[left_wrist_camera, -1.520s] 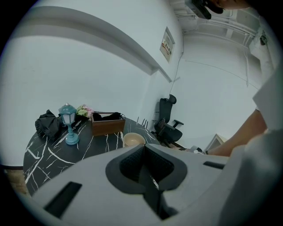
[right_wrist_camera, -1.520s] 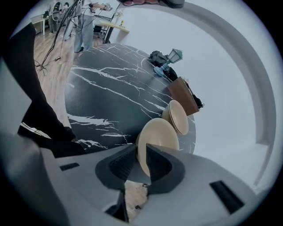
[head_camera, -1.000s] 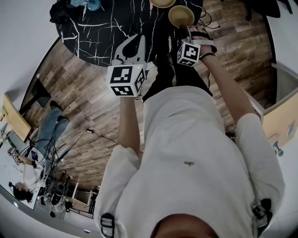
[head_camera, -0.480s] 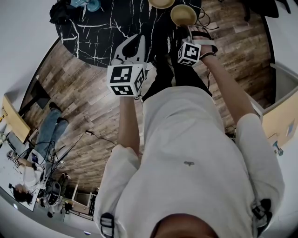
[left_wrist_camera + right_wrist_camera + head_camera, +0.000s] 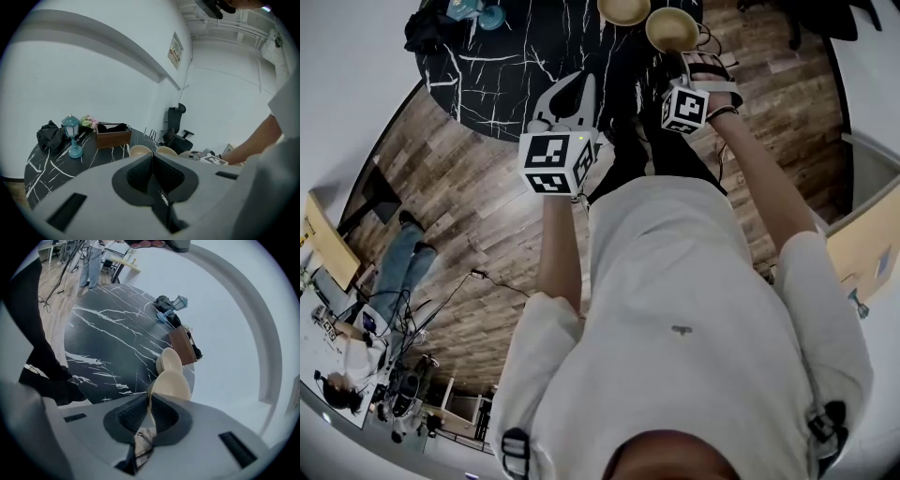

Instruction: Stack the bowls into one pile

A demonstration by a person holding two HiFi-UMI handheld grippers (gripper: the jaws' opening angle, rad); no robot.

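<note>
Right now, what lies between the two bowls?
Nothing. Only a narrow strip of bare black table shows between the nearer bowl and the farther bowl, clearest in the head view.

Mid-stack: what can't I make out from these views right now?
Resting bowl: head view, cut off by top edge.
Its near rim: right gripper view, covered by held bowl.
Both bowls' bases: left gripper view, behind left gripper.
Box contents: left gripper view, too dark.
</note>
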